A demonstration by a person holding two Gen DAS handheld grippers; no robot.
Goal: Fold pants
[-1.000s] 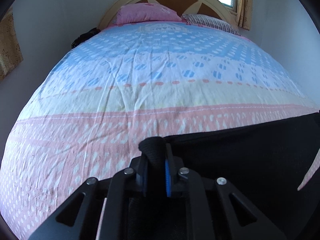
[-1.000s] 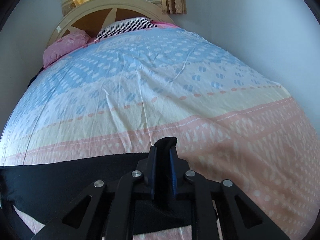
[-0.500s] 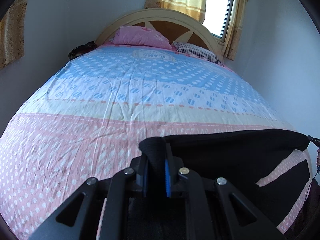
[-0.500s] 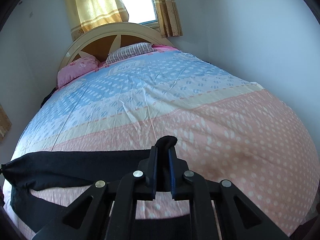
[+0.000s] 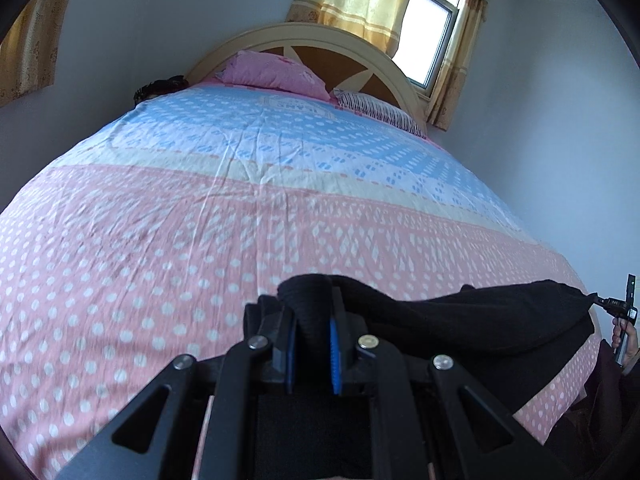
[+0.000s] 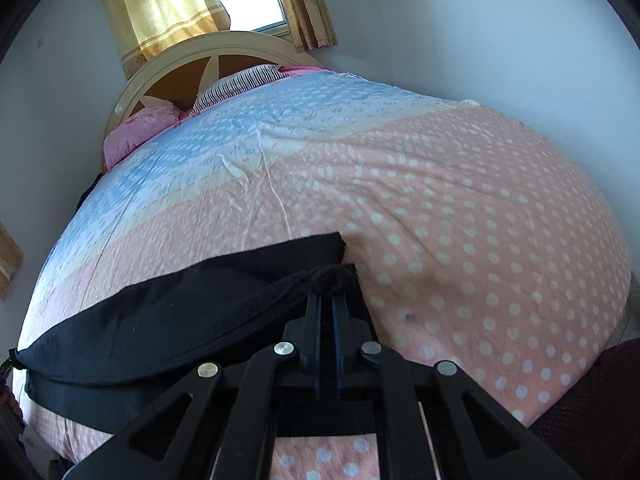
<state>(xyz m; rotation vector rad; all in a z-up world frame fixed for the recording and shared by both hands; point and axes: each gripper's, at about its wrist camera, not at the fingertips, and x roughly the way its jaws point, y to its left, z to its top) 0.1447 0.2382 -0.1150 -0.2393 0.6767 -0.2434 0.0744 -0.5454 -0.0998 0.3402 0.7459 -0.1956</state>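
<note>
Black pants (image 5: 480,320) hang stretched between the two tools, above the near, pink part of the bed (image 5: 160,240). The left hand-held gripper (image 5: 312,320) is clenched on one bunched corner of the cloth. The right hand-held gripper (image 6: 328,300) has its jaws pressed together on the other corner. A lower fold of the pants lies on the dotted sheet. Further away are a pink pillow (image 5: 272,74), a striped pillow (image 5: 380,114) and a curved headboard (image 5: 320,40) under a window (image 5: 432,36) with yellow curtains (image 5: 360,0).

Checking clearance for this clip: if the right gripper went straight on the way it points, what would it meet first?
Probably the pink dotted bedsheet just beyond the right gripper, which is shut on the black pants; depth is uncertain.
</note>
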